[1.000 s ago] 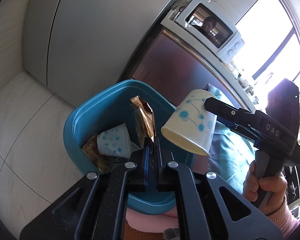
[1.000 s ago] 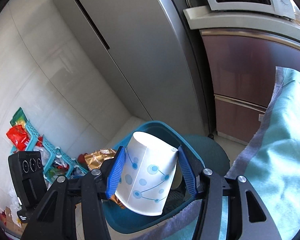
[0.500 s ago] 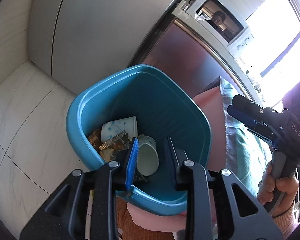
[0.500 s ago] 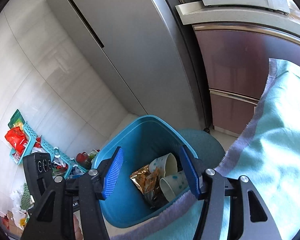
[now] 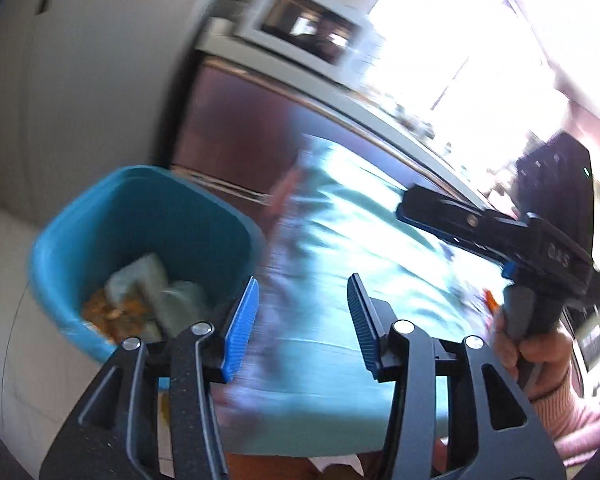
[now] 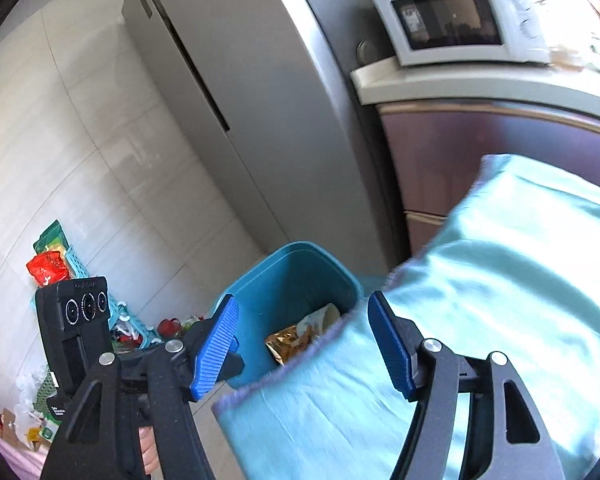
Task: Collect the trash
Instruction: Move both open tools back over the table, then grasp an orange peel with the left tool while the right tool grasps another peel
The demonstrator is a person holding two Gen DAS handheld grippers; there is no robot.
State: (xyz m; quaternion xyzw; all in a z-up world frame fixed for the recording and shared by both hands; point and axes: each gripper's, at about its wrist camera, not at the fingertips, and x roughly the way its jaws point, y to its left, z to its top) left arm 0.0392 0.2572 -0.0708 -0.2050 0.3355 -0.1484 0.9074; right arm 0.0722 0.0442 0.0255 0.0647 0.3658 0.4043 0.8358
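Note:
A blue trash bin [image 5: 148, 216] stands on the floor beside the table; it also shows in the right wrist view [image 6: 288, 276]. Paper cups [image 5: 148, 284] and a gold wrapper [image 6: 288, 344] lie inside it. My left gripper [image 5: 302, 316] is open and empty, over the table's edge just right of the bin. My right gripper [image 6: 304, 344] is open and empty, above the edge of the turquoise cloth [image 6: 480, 312] with the bin beyond it. The right gripper's body [image 5: 540, 236] shows in the blurred left wrist view.
A grey fridge [image 6: 260, 100] stands behind the bin. A white microwave [image 6: 460, 20] sits on a counter over a maroon cabinet [image 6: 480, 152]. A teal rack with red packets [image 6: 60, 264] and clutter lies on the floor at the left.
Both grippers let go: the wrapper and the dotted paper cup dropped into the bin. Both have since opened wide and pulled back toward the table; the left view swings right.

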